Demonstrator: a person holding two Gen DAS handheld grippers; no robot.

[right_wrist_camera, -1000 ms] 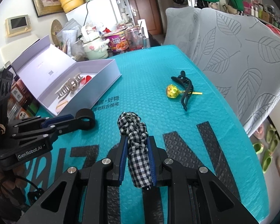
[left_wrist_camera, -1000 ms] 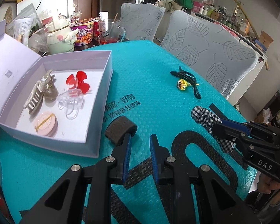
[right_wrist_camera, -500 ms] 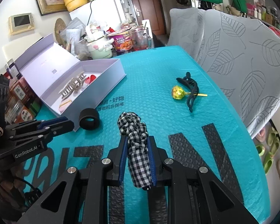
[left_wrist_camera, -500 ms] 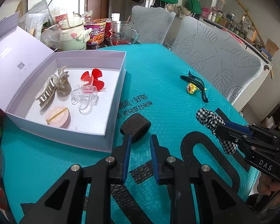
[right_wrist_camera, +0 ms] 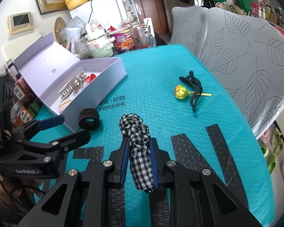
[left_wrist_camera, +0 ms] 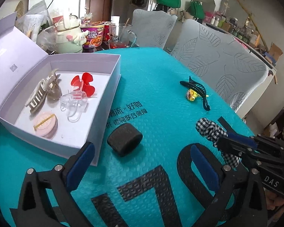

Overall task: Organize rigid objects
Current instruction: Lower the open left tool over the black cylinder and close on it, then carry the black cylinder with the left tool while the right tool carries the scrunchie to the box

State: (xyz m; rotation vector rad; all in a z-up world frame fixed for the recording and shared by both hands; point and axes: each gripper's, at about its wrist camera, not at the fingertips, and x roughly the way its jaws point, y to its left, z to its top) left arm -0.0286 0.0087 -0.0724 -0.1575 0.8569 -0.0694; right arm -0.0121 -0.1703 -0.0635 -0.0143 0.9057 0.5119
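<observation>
Since 0.5 s ago: left gripper [left_wrist_camera: 142, 162] fingers went from nearly shut at the black foam ring [left_wrist_camera: 125, 139] to spread wide; ring now lies loose on the teal counter [left_wrist_camera: 157, 71], just beside the front wall of the lavender box [left_wrist_camera: 111, 94], not inside. Ring sits ahead of and between the open fingers, touching neither. Prob. set down there because it's soft, so not for the box of rigid clips (tan claw clip [left_wrist_camera: 40, 92], red clip [left_wrist_camera: 83, 84], clear clip [left_wrist_camera: 73, 104], pink compact [left_wrist_camera: 45, 124]). Right gripper [right_wrist_camera: 139, 157] clamped on checked scrunchie [right_wrist_camera: 137, 138], cloth fills the gap between fingers and sticks out fwd, held off the counter. Black claw clip [right_wrist_camera: 194, 90] + lollipop [right_wrist_camera: 180, 92] lie touching, well apart from both grippers, not yet sorted.
</observation>
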